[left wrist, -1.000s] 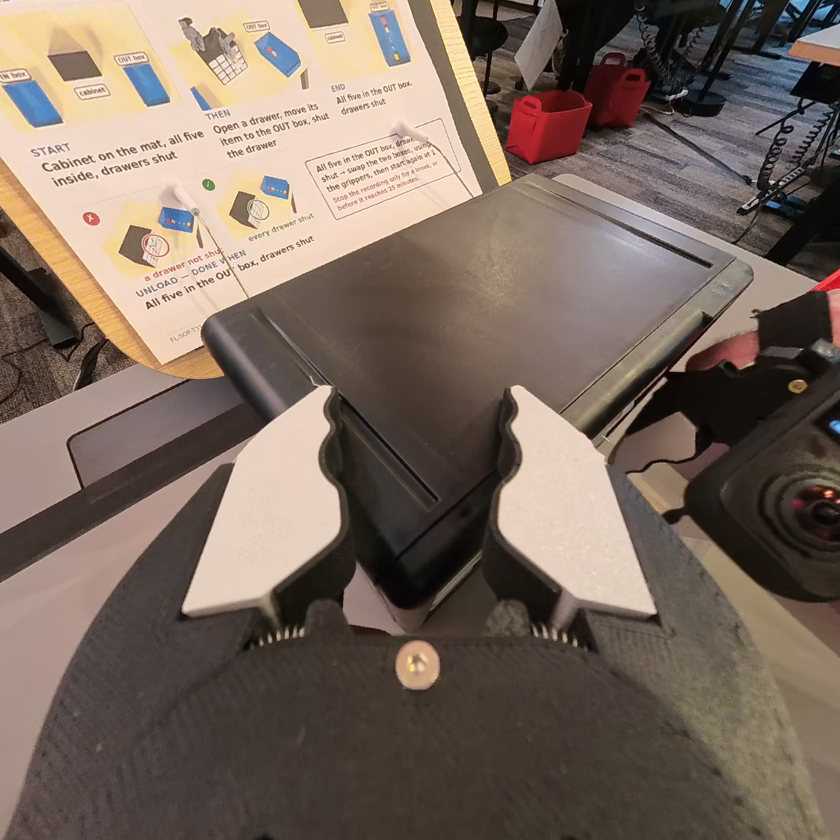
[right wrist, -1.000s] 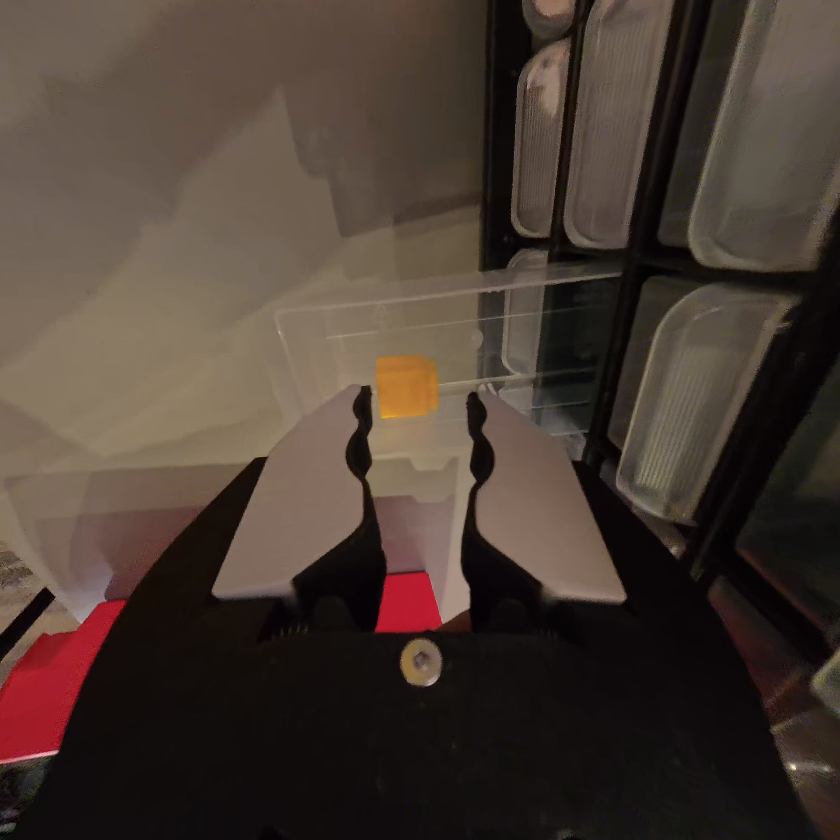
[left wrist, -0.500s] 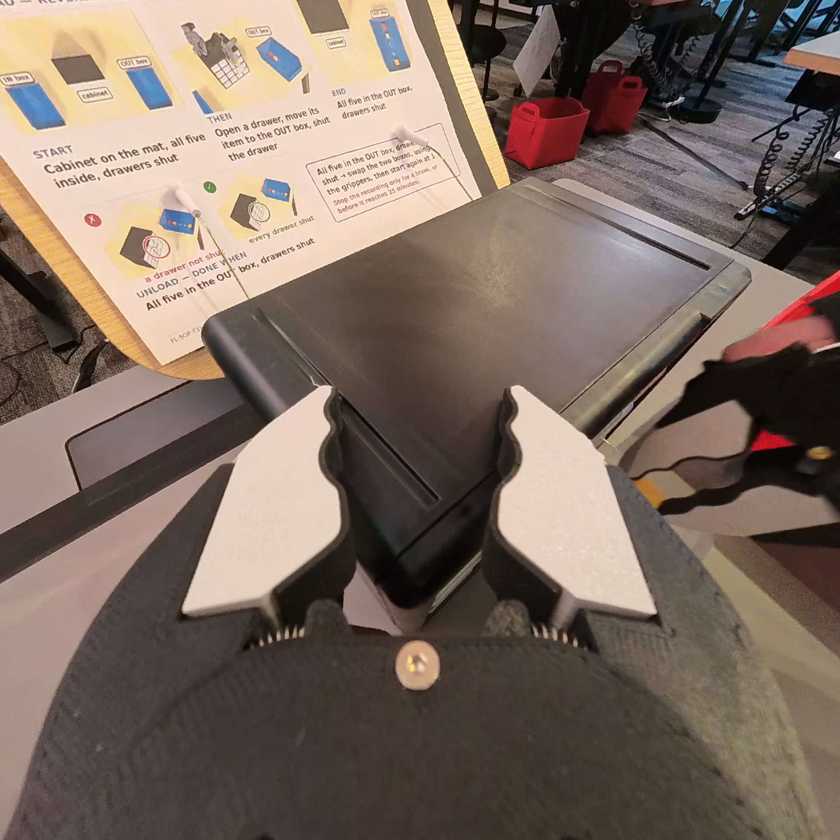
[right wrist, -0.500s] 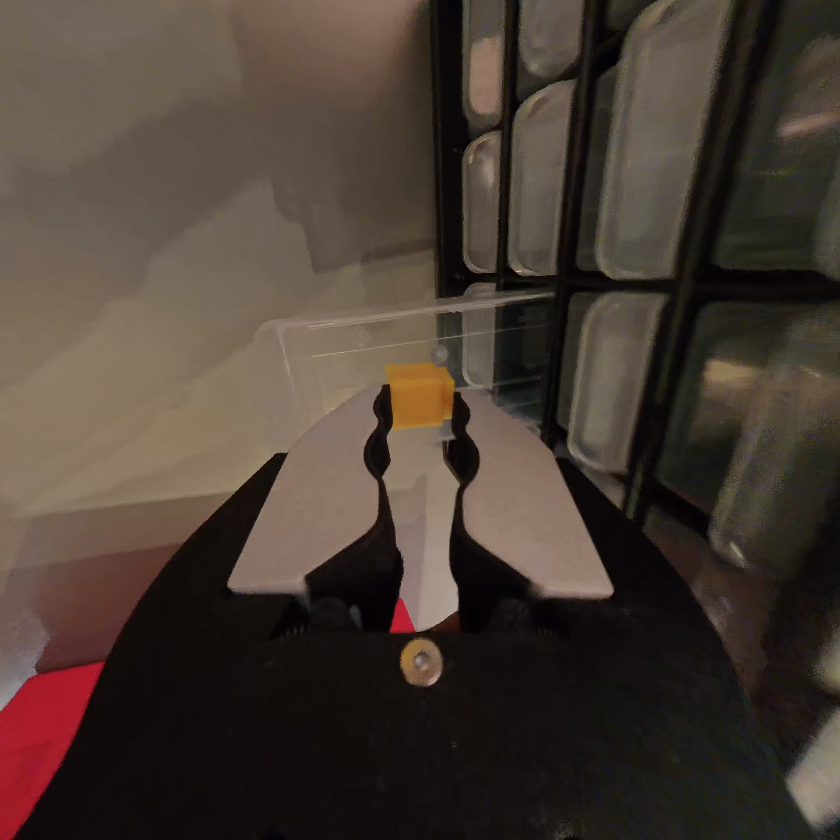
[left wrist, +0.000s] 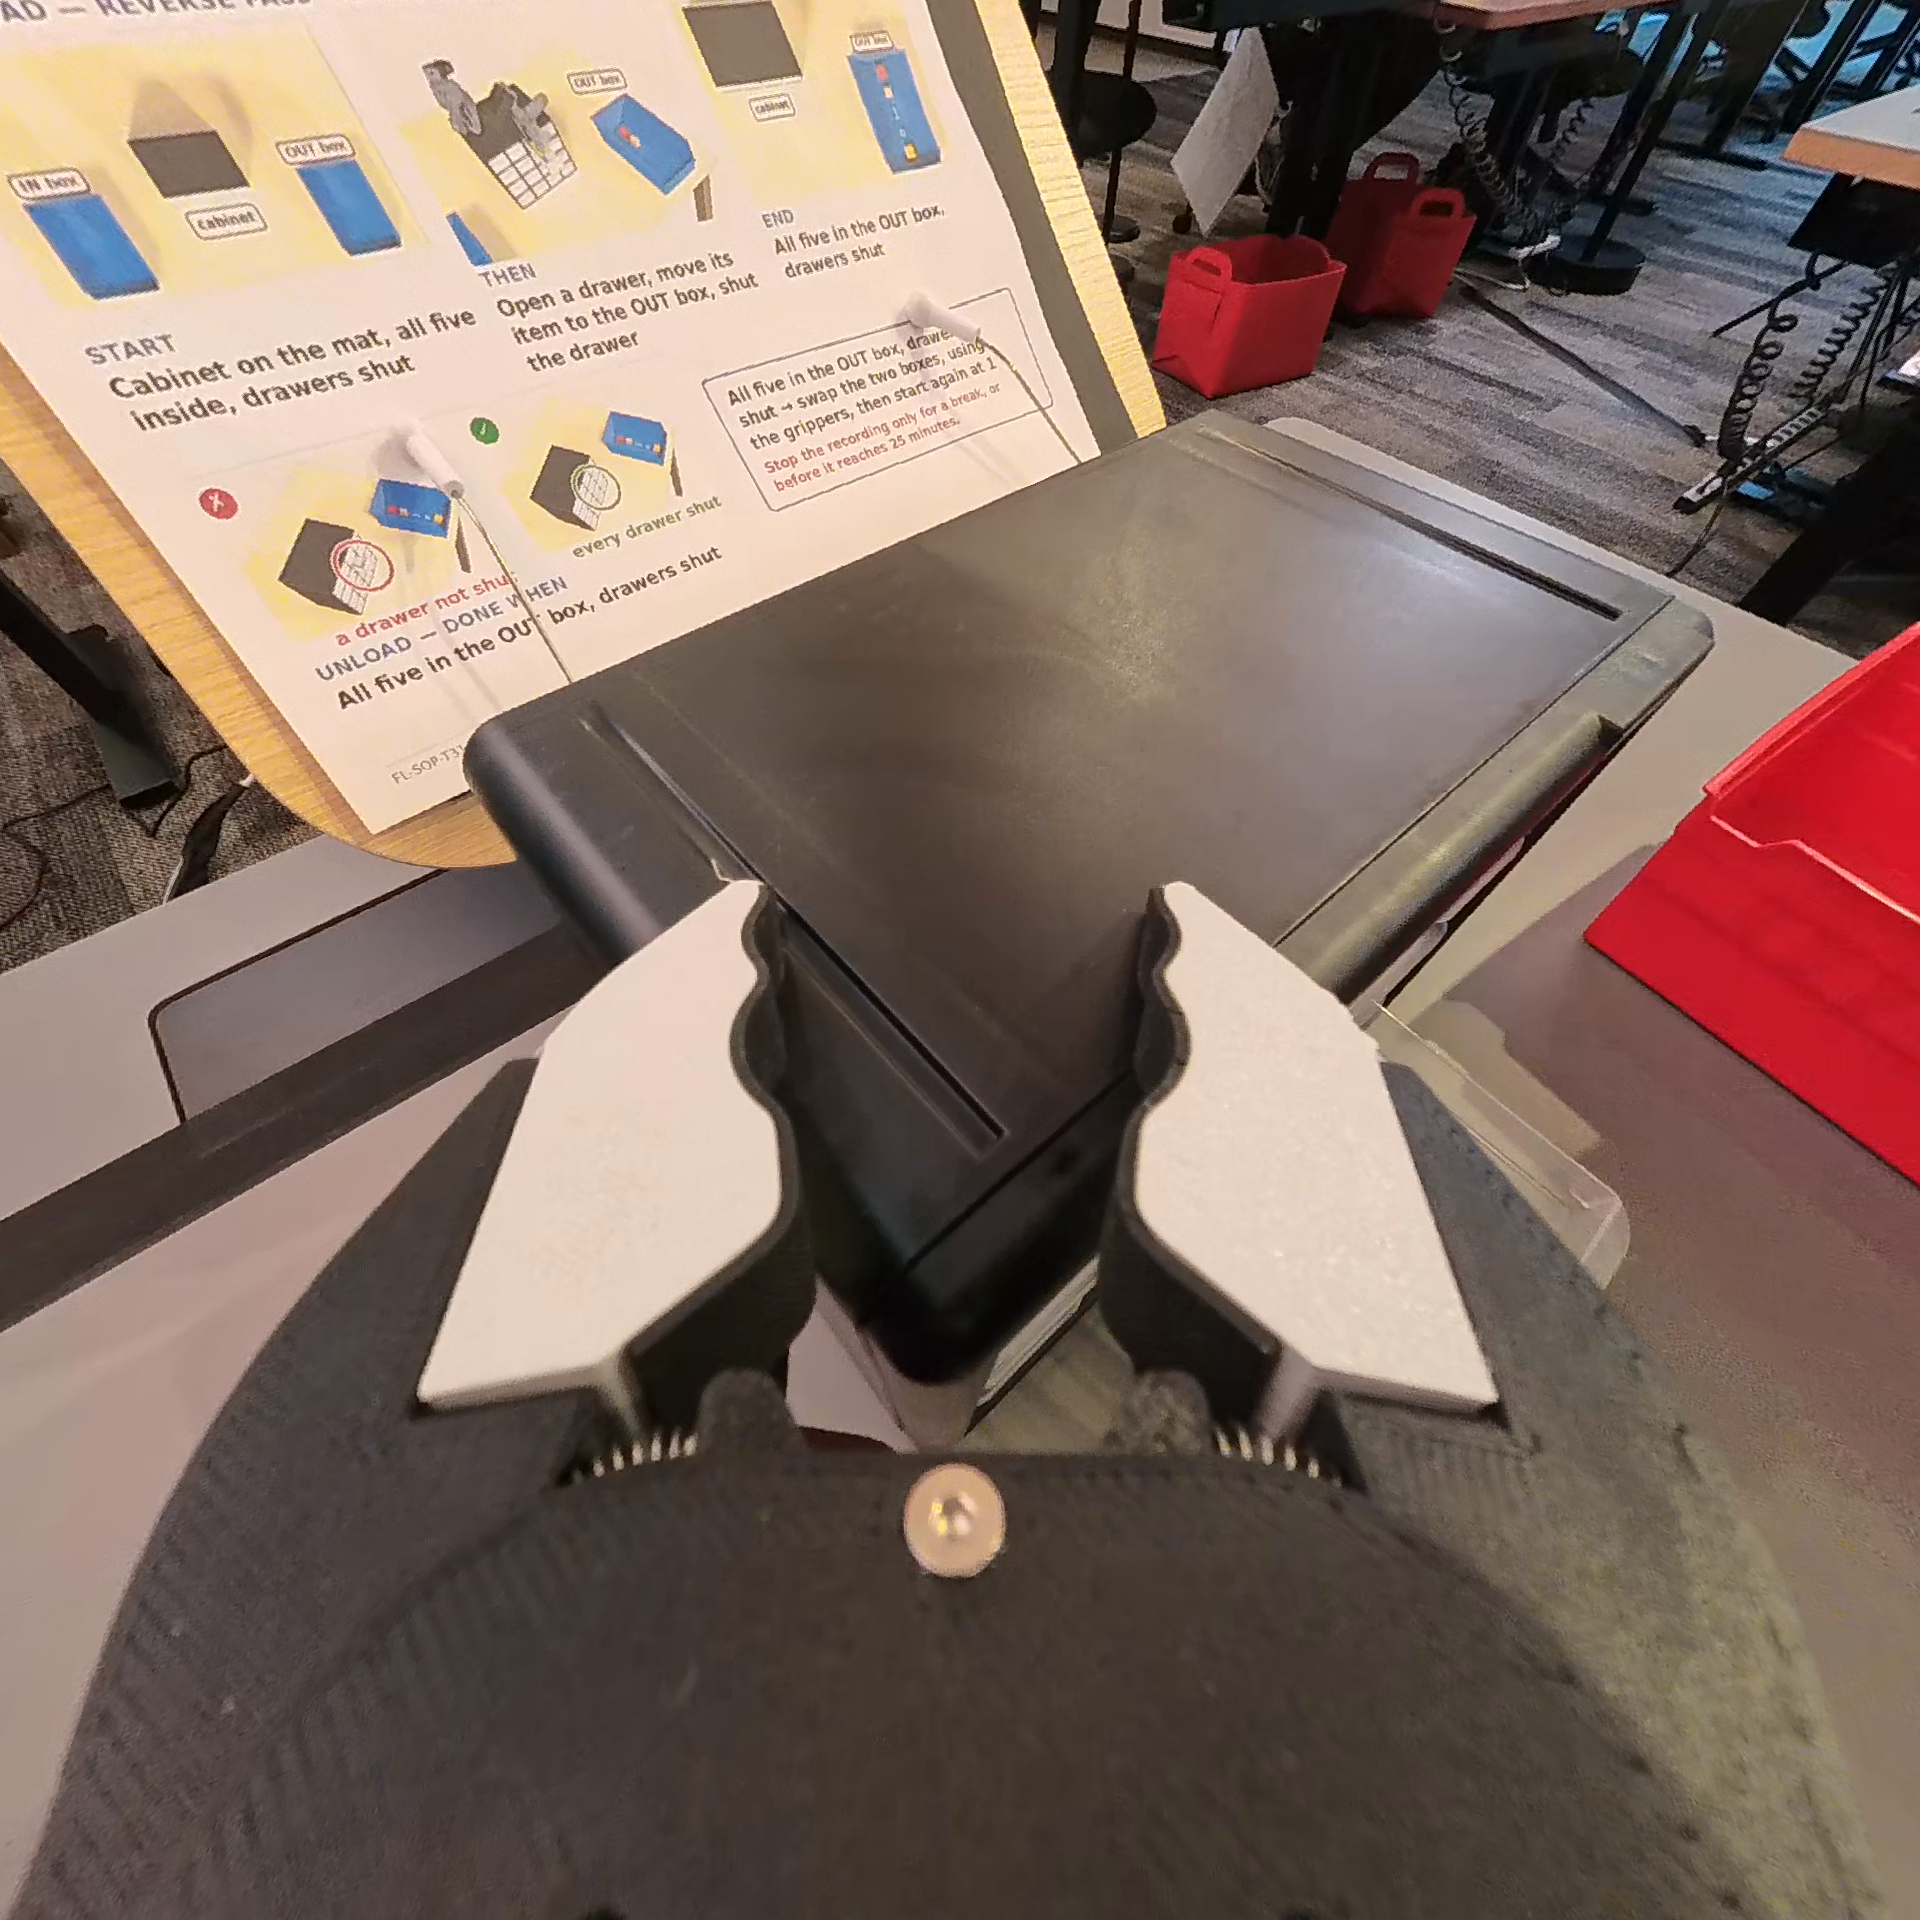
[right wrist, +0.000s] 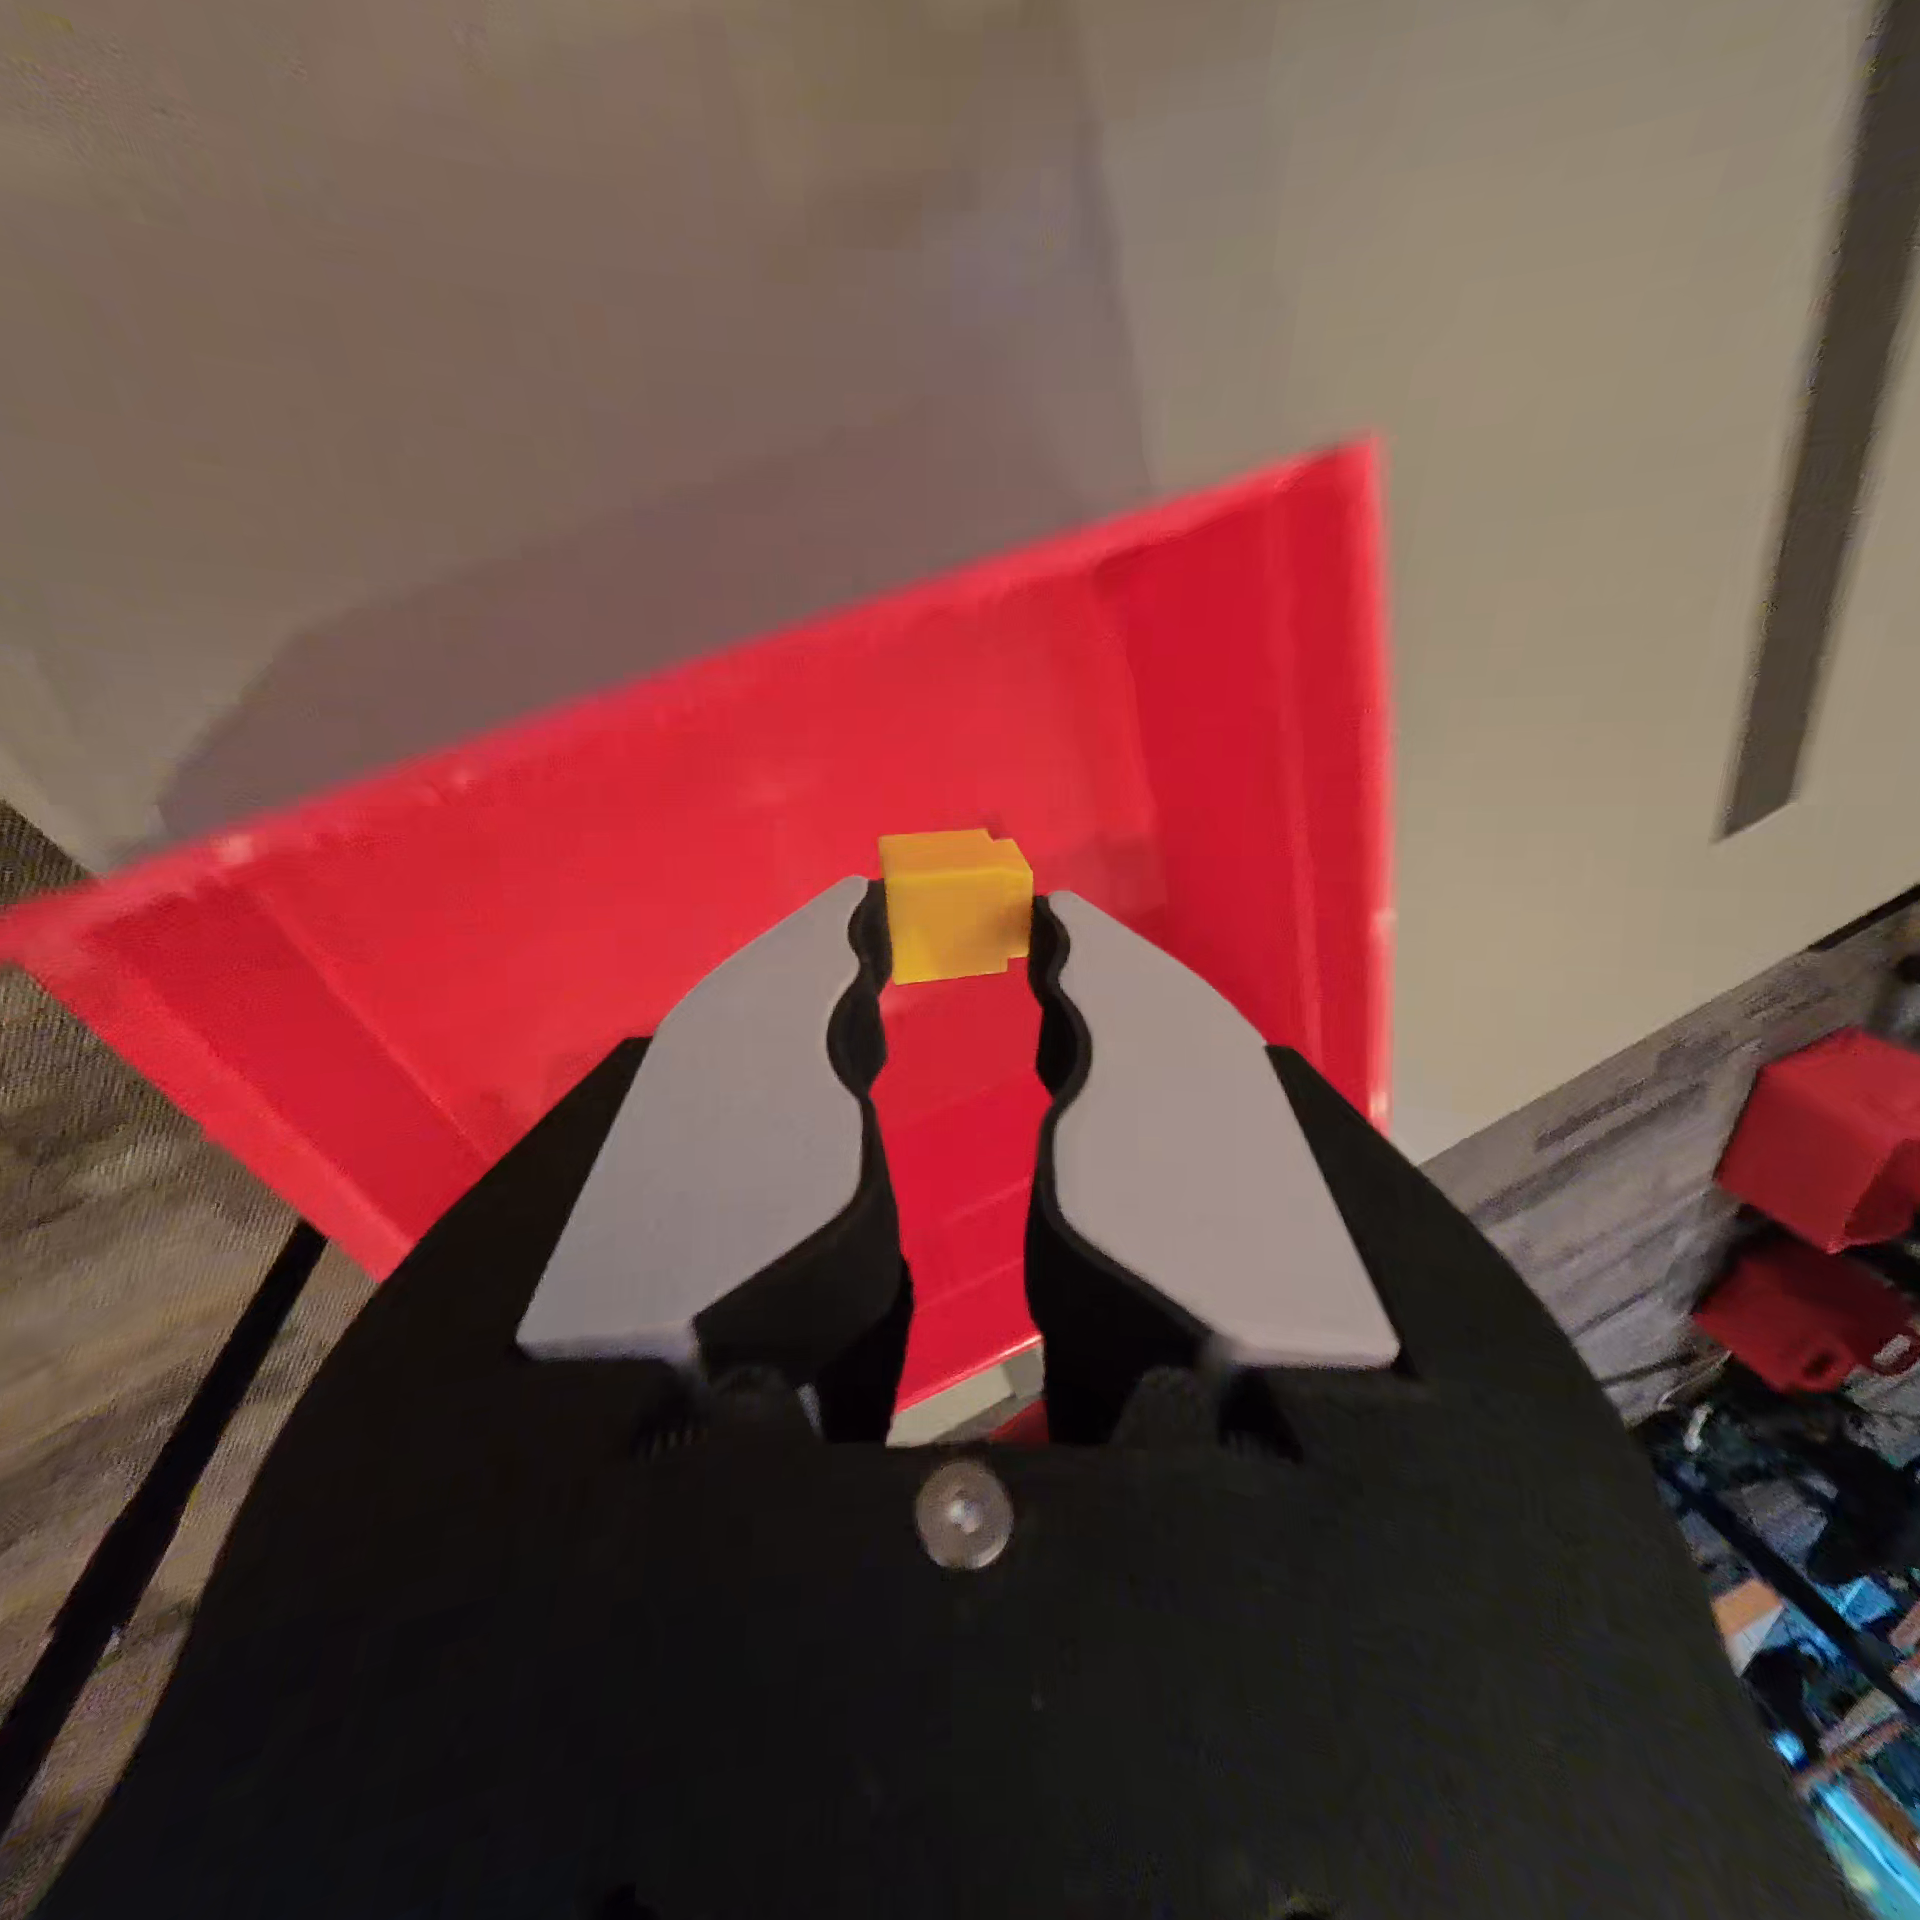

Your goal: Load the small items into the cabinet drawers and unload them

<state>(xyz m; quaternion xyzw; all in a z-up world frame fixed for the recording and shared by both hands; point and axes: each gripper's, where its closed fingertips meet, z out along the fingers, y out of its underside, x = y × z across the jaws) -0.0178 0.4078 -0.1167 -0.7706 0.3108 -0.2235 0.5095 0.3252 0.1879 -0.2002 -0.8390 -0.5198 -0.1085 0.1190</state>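
Observation:
In the left wrist view, my left gripper is open, with the near corner of the black cabinet between its jaws. A clear drawer sticks out of the cabinet's front at the right, and it looks empty. A red box stands to the right of the cabinet. In the right wrist view, my right gripper is shut on a small orange cube and holds it above the open red box. The cabinet does not show in this view.
A wooden board with a printed instruction sheet leans behind the cabinet. The grey table runs left of it. Red fabric bags sit on the floor beyond the table and also show in the right wrist view. My hands' fingertips stand some 40 cm from each other.
My right gripper closed on the orange cube in the open drawer, lifted it out and swung away from the cabinet to over the red box. The left gripper stayed still.

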